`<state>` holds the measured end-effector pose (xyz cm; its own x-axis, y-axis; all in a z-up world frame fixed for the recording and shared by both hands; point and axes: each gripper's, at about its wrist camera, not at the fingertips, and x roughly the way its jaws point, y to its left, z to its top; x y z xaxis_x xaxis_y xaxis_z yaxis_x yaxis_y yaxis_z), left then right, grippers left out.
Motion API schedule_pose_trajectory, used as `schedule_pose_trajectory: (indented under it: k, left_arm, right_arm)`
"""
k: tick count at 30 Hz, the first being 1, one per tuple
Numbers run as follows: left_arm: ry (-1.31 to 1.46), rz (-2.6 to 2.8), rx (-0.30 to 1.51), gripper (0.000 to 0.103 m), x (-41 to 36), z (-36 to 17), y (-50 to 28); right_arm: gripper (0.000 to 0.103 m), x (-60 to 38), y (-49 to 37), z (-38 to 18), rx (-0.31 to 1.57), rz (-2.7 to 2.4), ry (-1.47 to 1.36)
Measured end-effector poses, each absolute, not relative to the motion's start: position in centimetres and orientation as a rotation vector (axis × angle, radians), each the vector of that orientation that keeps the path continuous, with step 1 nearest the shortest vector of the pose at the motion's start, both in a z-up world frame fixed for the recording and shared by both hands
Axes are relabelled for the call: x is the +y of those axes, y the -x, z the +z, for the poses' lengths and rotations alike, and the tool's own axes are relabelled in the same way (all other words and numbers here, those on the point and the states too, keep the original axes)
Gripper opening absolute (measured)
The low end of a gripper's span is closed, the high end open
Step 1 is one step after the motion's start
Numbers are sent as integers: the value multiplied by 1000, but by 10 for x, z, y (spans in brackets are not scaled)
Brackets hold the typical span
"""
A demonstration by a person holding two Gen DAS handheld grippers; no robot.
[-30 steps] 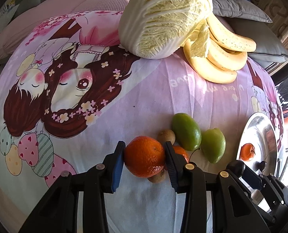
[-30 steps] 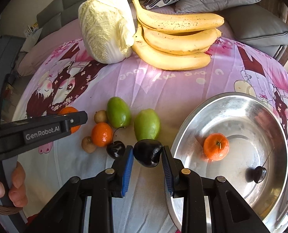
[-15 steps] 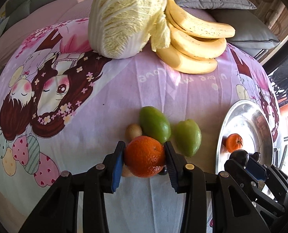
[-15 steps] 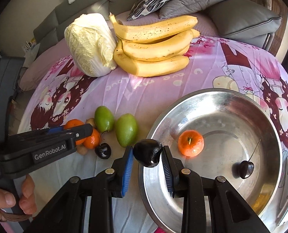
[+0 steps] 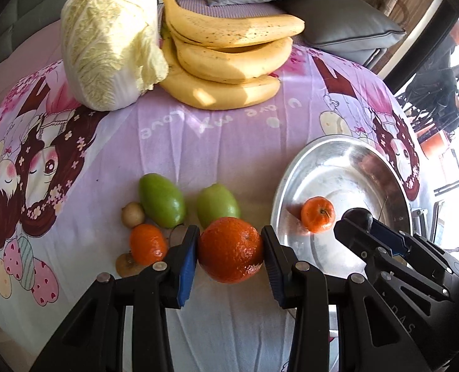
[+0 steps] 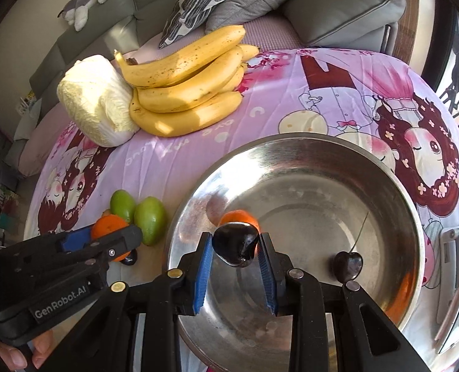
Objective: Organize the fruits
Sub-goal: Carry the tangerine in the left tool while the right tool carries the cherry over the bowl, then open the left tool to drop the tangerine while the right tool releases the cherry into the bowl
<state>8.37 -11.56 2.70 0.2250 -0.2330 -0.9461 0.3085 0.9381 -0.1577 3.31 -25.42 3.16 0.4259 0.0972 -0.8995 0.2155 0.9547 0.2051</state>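
Note:
My left gripper is shut on a large orange, held above the cloth just left of the steel bowl. My right gripper is shut on a dark cherry, held over the steel bowl. In the bowl lie a small orange and a stemmed cherry. On the cloth lie two green fruits, another small orange and two small brown fruits. A further cherry lies partly hidden by the left gripper.
A napa cabbage and a bunch of bananas lie at the far side of the pink cartoon cloth. Grey cushions and a sofa stand behind. My hand shows at the lower left.
My right gripper has carried the cherry rightwards from the cloth to above the bowl. My left gripper has moved right with the large orange towards the bowl.

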Motion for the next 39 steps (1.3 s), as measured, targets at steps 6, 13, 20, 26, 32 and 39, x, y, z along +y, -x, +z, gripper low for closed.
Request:
schedule_pose_trajectory:
  k: [6, 13, 20, 26, 32, 39]
  left_arm:
    - [-127, -429, 1290, 42, -142, 25, -76]
    - [-183, -472, 1330, 42, -169, 16, -72]
    - [-261, -499, 1357, 42, -193, 10, -68]
    - [-326, -512, 1376, 42, -207, 3, -64]
    - [-329, -516, 1385, 42, -211, -5, -63]
    - [-296, -520, 1408, 42, -207, -16, -59]
  right_arm:
    - [32, -292, -27, 32, 1120, -179, -364]
    - [32, -313, -25, 33, 1109, -228, -390]
    - [32, -318, -26, 27, 1125, -244, -387]
    - [32, -319, -27, 28, 1125, -243, -385]
    - [32, -318, -30, 23, 1148, -249, -368]
    - [32, -311, -33, 18, 1168, -240, -347]
